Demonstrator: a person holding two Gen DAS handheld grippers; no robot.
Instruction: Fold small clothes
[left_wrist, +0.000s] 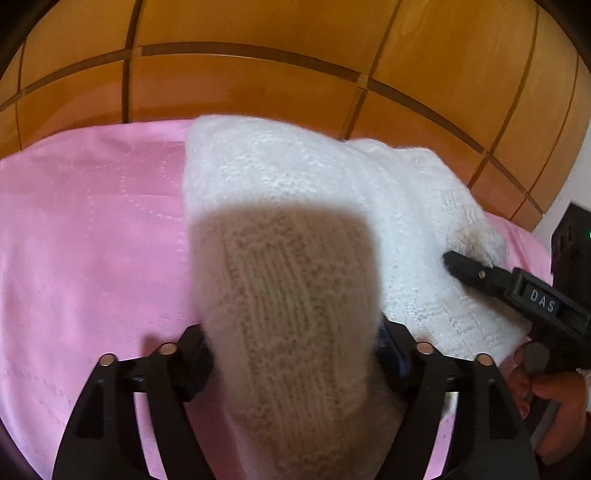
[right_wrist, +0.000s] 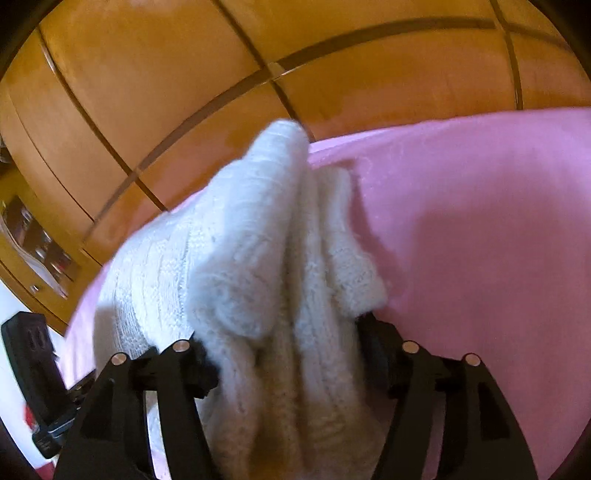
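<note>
A white fluffy knit garment (left_wrist: 314, 166) lies on a pink bedspread (left_wrist: 92, 240), folded over into a thick bundle. Its near edge rises, shadowed, between the fingers of my left gripper (left_wrist: 291, 354), whose jaws stand wide with the knit filling the gap. In the right wrist view the bunched knit (right_wrist: 240, 240) also runs down between the fingers of my right gripper (right_wrist: 284, 350), jaws apart, with the fabric loose between them. In the left wrist view, one right-gripper finger (left_wrist: 476, 271) reaches onto the garment's right side, with a hand (left_wrist: 554, 402) below it.
The pink bedspread (right_wrist: 480, 240) spreads bare to the right of the garment. Orange wooden panelling (left_wrist: 258, 85) stands behind the bed. A shelf with small items (right_wrist: 33, 240) shows at far left, and the other gripper's black body (right_wrist: 29, 369) is below it.
</note>
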